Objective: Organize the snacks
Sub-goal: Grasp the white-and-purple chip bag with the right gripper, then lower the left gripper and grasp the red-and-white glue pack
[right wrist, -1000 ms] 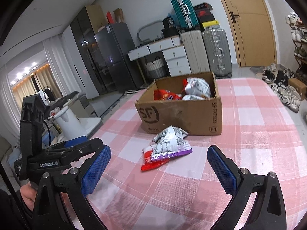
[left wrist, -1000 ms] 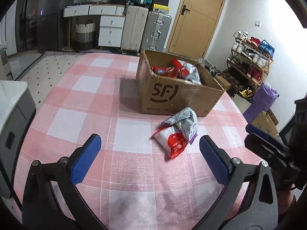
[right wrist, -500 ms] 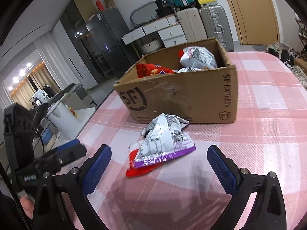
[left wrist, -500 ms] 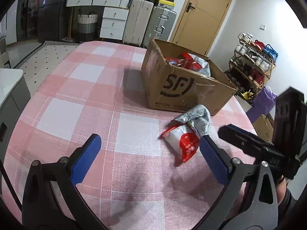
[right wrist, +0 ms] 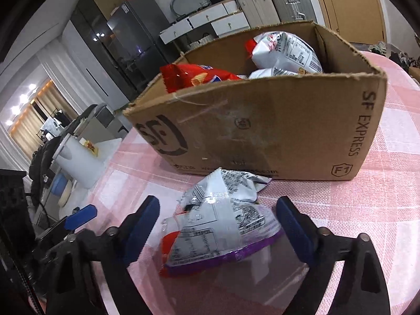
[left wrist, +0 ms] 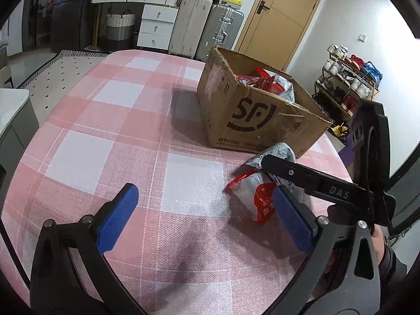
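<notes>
The right gripper [right wrist: 218,225] is spread wide, its blue pads on either side of a silver-and-purple snack bag [right wrist: 223,225] that lies on a red-and-white bag [left wrist: 258,197] on the pink checked worktop [left wrist: 110,136]. The left gripper [left wrist: 202,215] is also wide open over bare cloth, just beside the bags. Just beyond them stands the cardboard box [right wrist: 262,131], with more snack packets [right wrist: 283,50] inside.

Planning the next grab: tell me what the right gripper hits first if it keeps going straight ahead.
The right gripper, open, would first meet the silver and purple snack bag lying between its fingers on the table; the cardboard box stands just behind. Depth is uncertain.
</notes>
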`<state>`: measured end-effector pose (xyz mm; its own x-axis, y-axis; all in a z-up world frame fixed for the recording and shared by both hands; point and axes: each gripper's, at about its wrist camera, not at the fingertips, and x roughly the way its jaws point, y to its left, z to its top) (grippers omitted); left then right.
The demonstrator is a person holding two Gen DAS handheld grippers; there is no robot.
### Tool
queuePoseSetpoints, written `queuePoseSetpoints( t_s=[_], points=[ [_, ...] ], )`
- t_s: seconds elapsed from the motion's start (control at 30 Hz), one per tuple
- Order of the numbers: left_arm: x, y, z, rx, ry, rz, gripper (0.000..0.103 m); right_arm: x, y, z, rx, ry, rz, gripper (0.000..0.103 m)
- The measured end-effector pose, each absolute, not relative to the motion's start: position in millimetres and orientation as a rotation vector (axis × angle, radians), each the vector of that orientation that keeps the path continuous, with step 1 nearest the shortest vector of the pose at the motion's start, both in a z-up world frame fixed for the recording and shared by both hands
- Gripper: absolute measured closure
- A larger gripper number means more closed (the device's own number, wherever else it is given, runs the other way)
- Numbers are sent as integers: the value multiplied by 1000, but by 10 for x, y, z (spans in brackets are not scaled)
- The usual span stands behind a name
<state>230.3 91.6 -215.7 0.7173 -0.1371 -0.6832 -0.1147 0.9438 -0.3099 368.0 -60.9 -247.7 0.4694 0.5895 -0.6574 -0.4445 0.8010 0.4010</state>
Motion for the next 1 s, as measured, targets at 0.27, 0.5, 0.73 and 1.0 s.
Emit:
queuePoseSetpoints(
  t_s=[0.27, 0.5, 0.73, 1.0],
  points=[
    [2314, 930, -2196, -350, 785, -5, 1, 3740, -618, -2580, 207, 888, 655, 43],
    [2281, 924, -2174, -344, 789, 5, 1, 3654, -593, -2564, 215, 878, 665, 45],
    [2270, 904, -2169, -337, 806, 6, 1, 3539, -739, -2483, 270, 850, 672, 45],
    [2319, 752, -2230, -317, 872, -30, 1, 3373, -1063, -2393, 291, 818, 668, 45]
  ],
)
